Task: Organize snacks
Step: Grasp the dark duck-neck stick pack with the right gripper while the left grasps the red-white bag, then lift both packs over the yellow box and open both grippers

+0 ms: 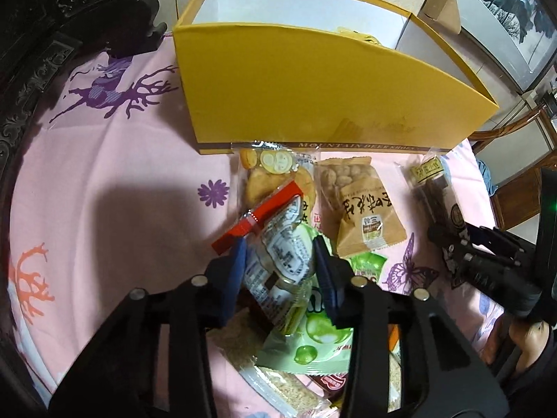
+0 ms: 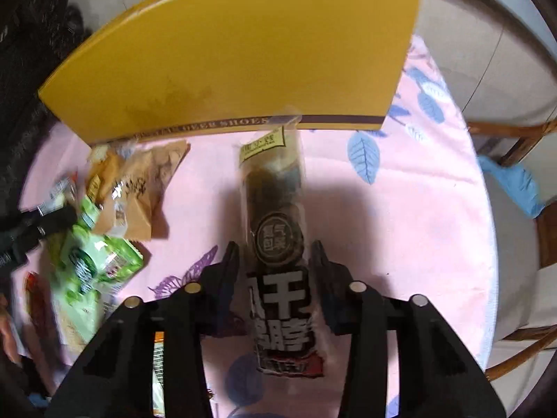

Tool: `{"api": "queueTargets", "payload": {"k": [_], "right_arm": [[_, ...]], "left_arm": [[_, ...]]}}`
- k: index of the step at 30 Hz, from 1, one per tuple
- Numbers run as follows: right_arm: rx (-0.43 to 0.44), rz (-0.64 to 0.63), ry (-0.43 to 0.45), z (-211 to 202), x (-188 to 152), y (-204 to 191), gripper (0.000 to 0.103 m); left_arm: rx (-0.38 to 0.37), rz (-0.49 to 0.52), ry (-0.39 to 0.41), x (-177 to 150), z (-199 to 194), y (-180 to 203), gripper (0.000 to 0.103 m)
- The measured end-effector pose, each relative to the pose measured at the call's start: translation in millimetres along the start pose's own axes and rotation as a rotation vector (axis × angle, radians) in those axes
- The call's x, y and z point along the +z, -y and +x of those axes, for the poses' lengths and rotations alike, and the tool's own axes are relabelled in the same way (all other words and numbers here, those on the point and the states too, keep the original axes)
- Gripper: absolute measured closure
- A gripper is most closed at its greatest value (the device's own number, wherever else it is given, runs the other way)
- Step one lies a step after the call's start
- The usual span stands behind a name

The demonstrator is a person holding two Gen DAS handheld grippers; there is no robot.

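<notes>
Pick-up step: left gripper fingers pinch clear red-edged packet; right gripper fingers straddle dark packet, grip unclear. Next likely: lift over yellow box wall.

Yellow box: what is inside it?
The yellow box shows white inner walls and a bit of yellow wrapper above the front wall; that wall hides the bottom.

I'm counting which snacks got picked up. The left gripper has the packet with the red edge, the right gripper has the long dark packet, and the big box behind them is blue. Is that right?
Nearly. The box is yellow, not blue, as both wrist views show. The rest holds: the left gripper has the packet with the red edge between its fingers, and the right gripper has the long dark packet between its fingers.
</notes>
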State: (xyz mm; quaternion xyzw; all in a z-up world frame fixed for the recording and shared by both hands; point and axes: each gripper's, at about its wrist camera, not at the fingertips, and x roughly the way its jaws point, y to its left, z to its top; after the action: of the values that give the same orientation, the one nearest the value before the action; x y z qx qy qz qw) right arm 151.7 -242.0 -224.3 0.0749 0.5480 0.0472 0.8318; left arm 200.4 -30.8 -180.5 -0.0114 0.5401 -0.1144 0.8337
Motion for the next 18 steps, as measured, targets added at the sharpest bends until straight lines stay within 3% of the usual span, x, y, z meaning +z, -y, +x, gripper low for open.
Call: {"api": "queueTargets", "payload": {"k": [2, 12, 18], "right_arm": [[0.005, -0.001, 0.015, -6.1, -0.7, 0.4, 0.076], [0.069, -0.015, 0.111, -65.1, -0.5, -10.2, 0.077], [0.109, -0.061, 0.195, -95.3, 18.1, -26.0, 0.077]], "left_arm": [[-0.008, -0.009, 0.007, -0.6, -6.2, -0.2, 0.068], [-0.049, -0.032, 0.075, 6.5, -52.9, 2.4, 0.068], [-0.074, 0.014, 0.137, 18.1, -82.2, 24.0, 0.068]]}}
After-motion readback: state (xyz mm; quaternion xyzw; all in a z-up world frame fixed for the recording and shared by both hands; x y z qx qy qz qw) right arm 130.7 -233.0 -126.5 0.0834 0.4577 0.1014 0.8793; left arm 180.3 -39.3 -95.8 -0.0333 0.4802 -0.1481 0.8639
